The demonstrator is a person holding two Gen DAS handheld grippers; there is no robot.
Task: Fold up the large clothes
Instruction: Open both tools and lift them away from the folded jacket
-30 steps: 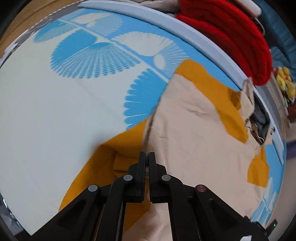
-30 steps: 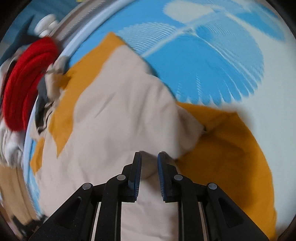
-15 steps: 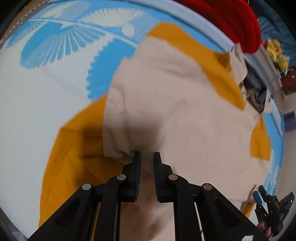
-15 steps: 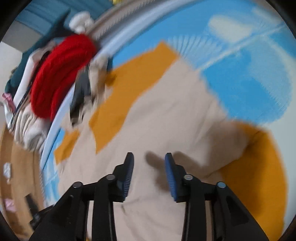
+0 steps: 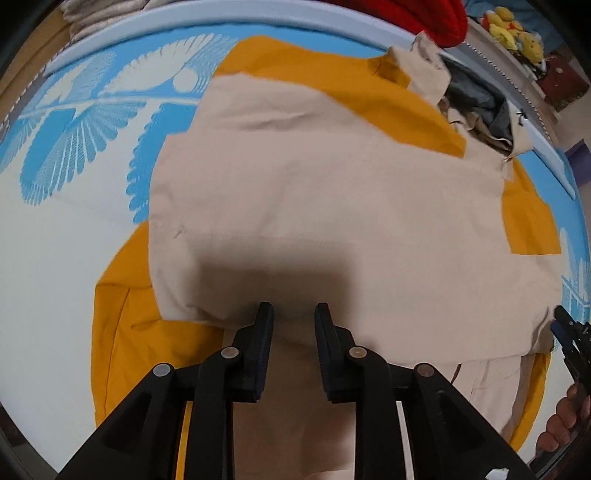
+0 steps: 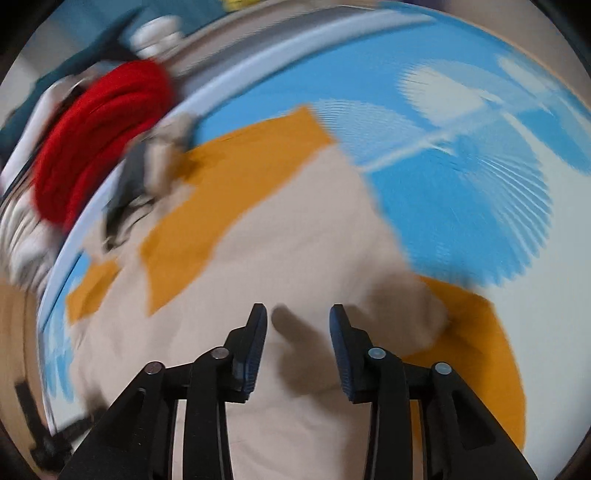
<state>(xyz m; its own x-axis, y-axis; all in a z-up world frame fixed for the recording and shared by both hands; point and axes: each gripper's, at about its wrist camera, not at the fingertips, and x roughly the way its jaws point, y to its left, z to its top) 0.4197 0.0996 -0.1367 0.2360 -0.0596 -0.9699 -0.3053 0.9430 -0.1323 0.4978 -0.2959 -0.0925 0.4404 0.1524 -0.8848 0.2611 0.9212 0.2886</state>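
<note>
A large beige and mustard-orange garment [image 5: 332, 192] lies spread on the bed, with a beige part folded over the orange part. It also shows in the blurred right wrist view [image 6: 280, 258]. My left gripper [image 5: 293, 314] is open and empty, just above the folded beige edge. My right gripper [image 6: 298, 315] is open and empty above the beige cloth. The other gripper and a hand show at the right edge of the left wrist view [image 5: 570, 343].
The bed sheet [image 5: 55, 221] is white with blue fan patterns. A red knitted item [image 6: 92, 136] and a pile of other clothes [image 5: 480, 107] lie by the bed's far rim [image 5: 258, 22]. Yellow plush toys [image 5: 513, 26] sit beyond.
Both grippers have opened and let go of the beige cloth, which now lies folded over the orange part. Both have drawn back and up a little.
</note>
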